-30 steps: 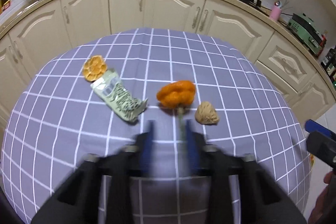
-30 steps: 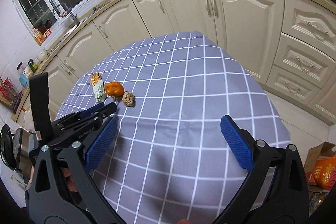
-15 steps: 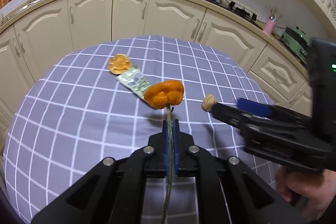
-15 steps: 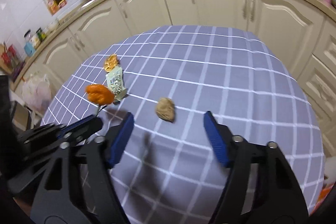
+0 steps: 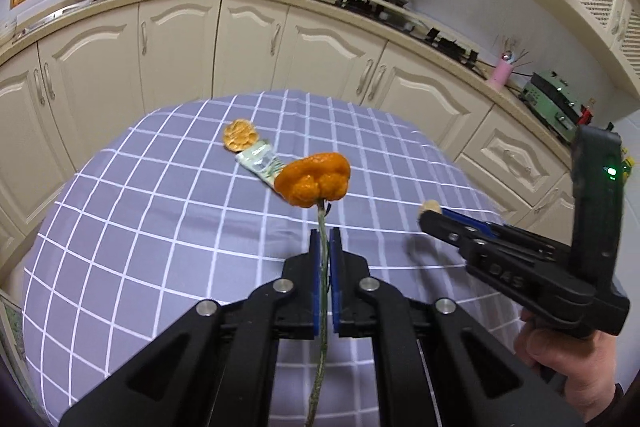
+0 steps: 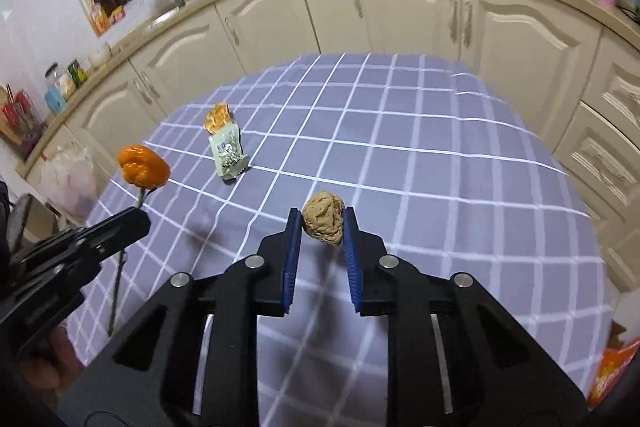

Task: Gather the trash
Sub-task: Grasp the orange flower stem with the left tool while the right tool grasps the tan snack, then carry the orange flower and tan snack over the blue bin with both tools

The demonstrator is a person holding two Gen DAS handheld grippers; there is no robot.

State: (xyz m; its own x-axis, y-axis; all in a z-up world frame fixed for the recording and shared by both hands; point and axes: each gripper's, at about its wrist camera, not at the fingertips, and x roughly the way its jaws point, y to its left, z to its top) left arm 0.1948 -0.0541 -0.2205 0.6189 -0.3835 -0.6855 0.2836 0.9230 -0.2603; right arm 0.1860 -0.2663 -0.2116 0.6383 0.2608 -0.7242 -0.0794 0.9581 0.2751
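Orange against grey checks: in the left wrist view the left tongs [image 5: 325, 239] are pressed together on the thin green stem of an orange flower [image 5: 314, 179], whose head rides above the counter [image 5: 160, 227] cloth, clear of it. Beyond it lie a green wrapper [image 5: 258, 161] and a dried orange slice [image 5: 239, 135], touching each other. At the right edge a hand [image 5: 568, 355] holds the right tongs low and slanting toward the cloth, their tips at a small tan lump that is mostly hidden from here.

In the right wrist view the right tongs [image 6: 322, 223] are closing on that crumpled brown ball [image 6: 323, 223], which sits between the blue pads [image 6: 294, 247] near their tips; both pads look to be at its sides, though a firm press cannot be told. The left tongs appear at the left, angled downward, flower stem [image 6: 140, 201] upright in them.

To do this step well, I would let the pads seat fully on the ball's widest part before lifting, since a lumpy, light thing held at the tips may squirt out. Lift straight up, then carry. The left hand should keep its pinch steady; the stem is thin and could swivel.
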